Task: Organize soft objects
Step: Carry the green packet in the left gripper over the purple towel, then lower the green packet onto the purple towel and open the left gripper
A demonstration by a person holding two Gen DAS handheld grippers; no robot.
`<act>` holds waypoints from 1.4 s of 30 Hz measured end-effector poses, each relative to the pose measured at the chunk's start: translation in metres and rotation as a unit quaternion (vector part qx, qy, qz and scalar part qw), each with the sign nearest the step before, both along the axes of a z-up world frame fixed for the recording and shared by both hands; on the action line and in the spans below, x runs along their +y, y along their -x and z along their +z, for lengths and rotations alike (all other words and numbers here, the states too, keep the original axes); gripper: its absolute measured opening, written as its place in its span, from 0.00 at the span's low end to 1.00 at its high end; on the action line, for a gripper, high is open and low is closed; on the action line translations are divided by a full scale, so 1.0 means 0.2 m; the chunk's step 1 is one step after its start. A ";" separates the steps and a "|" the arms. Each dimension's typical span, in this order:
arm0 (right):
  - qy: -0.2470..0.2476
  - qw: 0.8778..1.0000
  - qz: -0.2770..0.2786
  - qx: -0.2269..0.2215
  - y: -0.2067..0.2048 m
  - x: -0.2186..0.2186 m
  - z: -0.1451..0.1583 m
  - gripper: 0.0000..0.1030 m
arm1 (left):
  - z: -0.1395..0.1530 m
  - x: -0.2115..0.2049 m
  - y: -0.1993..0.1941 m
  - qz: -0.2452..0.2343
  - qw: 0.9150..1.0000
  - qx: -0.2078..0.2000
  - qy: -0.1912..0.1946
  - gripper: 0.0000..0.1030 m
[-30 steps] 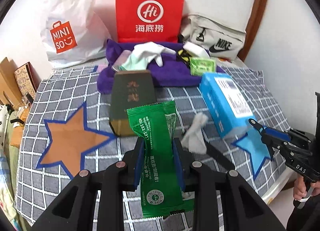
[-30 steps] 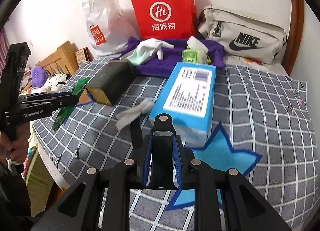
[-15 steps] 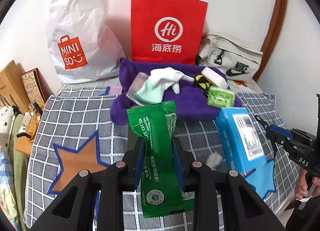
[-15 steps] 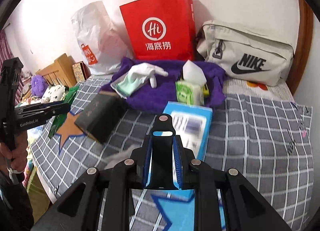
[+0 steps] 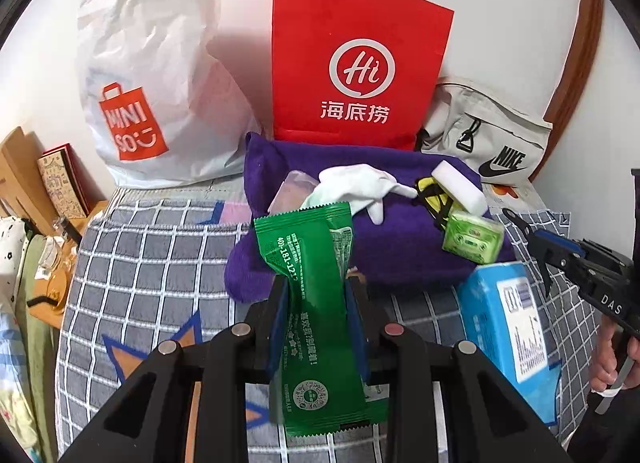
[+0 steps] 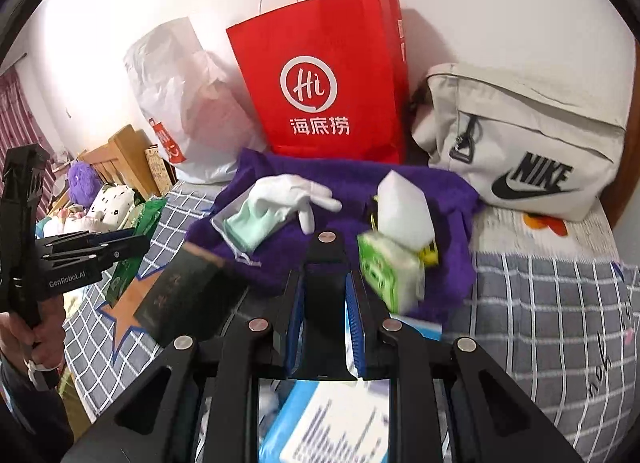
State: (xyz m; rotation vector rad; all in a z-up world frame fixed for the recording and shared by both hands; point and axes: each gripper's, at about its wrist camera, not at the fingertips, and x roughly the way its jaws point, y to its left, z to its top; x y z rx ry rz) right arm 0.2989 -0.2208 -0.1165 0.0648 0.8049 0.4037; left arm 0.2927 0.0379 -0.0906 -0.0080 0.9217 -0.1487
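Note:
My left gripper (image 5: 316,303) is shut on a green wipes packet (image 5: 312,303) and holds it above the bed, just in front of a purple towel (image 5: 400,251). On the towel lie a white glove (image 5: 356,185), a white sponge (image 5: 460,183) and a small green tissue pack (image 5: 472,239). My right gripper (image 6: 325,303) is shut on a black strap-like object (image 6: 325,291), close to the green tissue pack (image 6: 388,271) and the towel (image 6: 452,203). The left gripper also shows at the left in the right wrist view (image 6: 116,247).
A red paper bag (image 5: 356,63), a white MINISO bag (image 5: 152,75) and a beige Nike bag (image 5: 492,135) stand behind the towel. A blue box (image 5: 512,335) and a dark box (image 6: 188,295) lie on the checked bedcover (image 5: 152,263). The bed's left edge drops off.
Both grippers have moved forward toward the purple towel, the left still carrying the green packet. The dark box has dropped out of the left wrist view.

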 end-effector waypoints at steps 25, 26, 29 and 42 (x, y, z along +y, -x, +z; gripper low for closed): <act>0.039 0.997 0.035 0.052 -0.44 0.10 -0.24 0.21 | -0.19 0.05 -0.49 0.011 0.998 0.043 0.053 0.26; 0.040 0.997 0.035 0.055 -0.45 0.10 -0.25 0.21 | -0.20 0.05 -0.50 0.011 0.997 0.047 0.054 0.26; 0.049 0.996 0.035 0.063 -0.47 0.11 -0.28 0.21 | -0.23 0.05 -0.53 0.013 0.996 0.056 0.061 0.26; 0.056 0.995 0.038 0.067 -0.49 0.12 -0.31 0.22 | -0.31 -0.01 -0.67 0.016 0.996 0.068 0.052 0.31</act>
